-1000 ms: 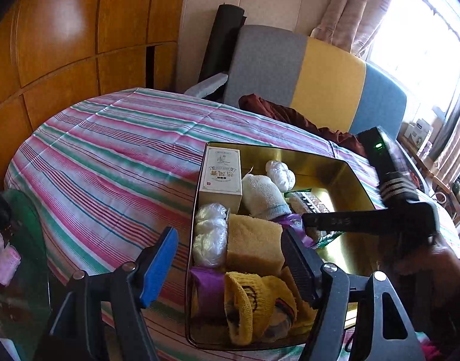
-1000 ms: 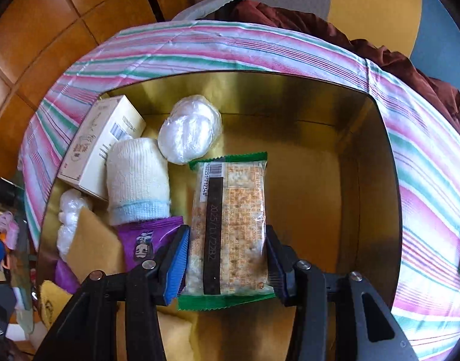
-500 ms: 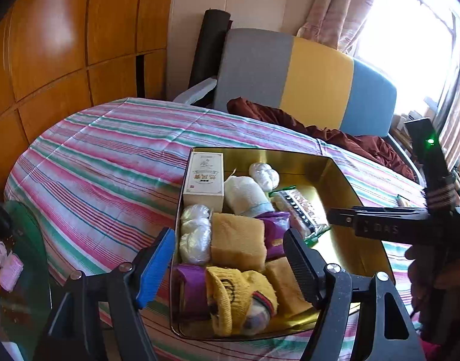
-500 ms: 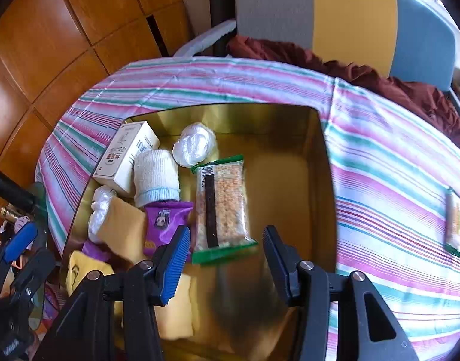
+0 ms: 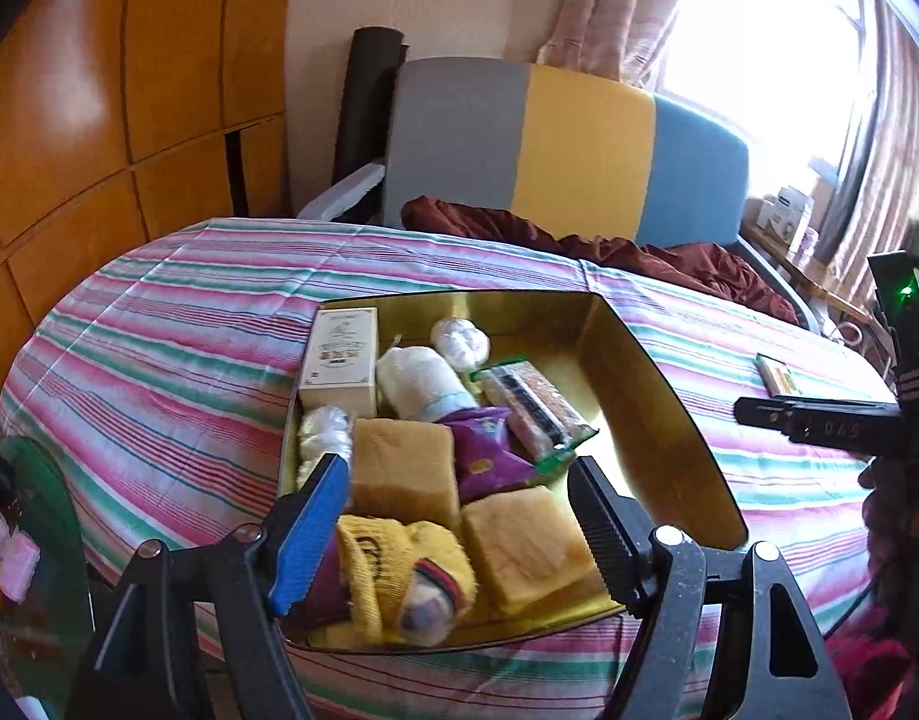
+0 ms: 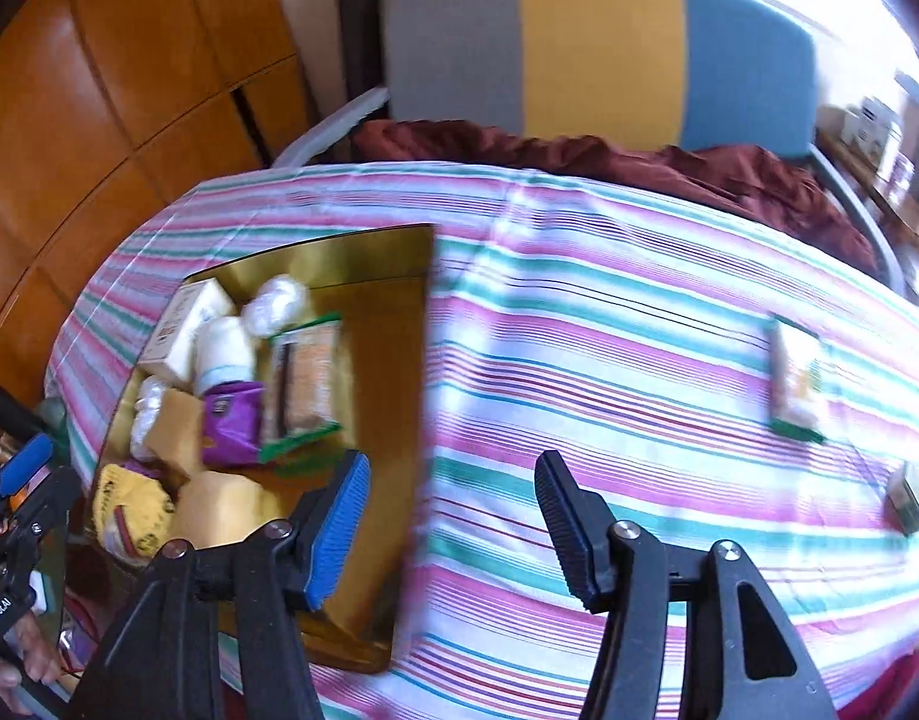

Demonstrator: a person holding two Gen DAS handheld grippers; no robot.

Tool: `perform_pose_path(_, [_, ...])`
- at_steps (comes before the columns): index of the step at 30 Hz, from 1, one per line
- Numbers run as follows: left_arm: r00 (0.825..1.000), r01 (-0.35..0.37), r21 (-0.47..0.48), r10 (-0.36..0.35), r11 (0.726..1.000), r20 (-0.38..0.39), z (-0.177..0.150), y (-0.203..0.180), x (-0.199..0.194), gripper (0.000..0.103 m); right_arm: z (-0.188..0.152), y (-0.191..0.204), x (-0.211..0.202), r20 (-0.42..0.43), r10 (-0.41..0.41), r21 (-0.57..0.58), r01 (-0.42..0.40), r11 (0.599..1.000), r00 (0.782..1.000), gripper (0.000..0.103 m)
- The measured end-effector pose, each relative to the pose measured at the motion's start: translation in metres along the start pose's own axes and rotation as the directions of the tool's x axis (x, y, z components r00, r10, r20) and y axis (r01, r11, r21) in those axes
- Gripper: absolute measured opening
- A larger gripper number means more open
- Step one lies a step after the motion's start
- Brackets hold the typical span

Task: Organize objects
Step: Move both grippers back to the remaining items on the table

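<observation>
Above the striped cloth (image 6: 609, 324), right claw (image 6: 453, 531) gapes.

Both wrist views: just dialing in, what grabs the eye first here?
The gold tin, packed along its left side with sponges, socks and a snack bar, sits on the striped tablecloth. Another snack bar lies loose on the cloth, to the right. Both grippers, left and right, are open and empty.
</observation>
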State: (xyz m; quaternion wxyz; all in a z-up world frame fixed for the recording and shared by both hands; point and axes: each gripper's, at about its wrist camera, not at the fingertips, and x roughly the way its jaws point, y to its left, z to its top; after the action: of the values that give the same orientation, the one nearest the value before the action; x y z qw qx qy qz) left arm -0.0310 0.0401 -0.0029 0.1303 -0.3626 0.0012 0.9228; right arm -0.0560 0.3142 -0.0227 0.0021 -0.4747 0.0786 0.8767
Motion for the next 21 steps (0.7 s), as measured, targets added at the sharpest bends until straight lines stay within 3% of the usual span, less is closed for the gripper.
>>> perform_pose_path(8, [0.999, 0.036, 0.058, -0.035, 0.998, -0.023, -0.002, -0.028, 0.006, 0.076, -0.013, -0.099, -0.014, -0.02, -0.095, 0.208, 0.097, 0.973, 0.995, 0.06])
perform_pose_path(12, [0.998, 0.057, 0.092, -0.054, 0.994, -0.037, -0.002, -0.043, 0.011, 0.076, -0.021, -0.162, -0.027, -0.028, -0.142, 0.361, 0.143, 0.922, 0.989, 0.072])
perform_pose_path(15, [0.997, 0.071, 0.115, -0.066, 0.991, -0.047, -0.001, -0.054, 0.015, 0.077, -0.028, -0.213, -0.042, -0.018, -0.188, 0.493, 0.172, 0.853, 0.982, 0.074])
perform_pose_path(21, [0.993, 0.101, 0.153, -0.089, 0.983, -0.08, 0.001, -0.078, 0.026, 0.077, -0.052, -0.314, -0.073, -0.005, -0.284, 0.738, 0.195, 0.646, 0.959, 0.078])
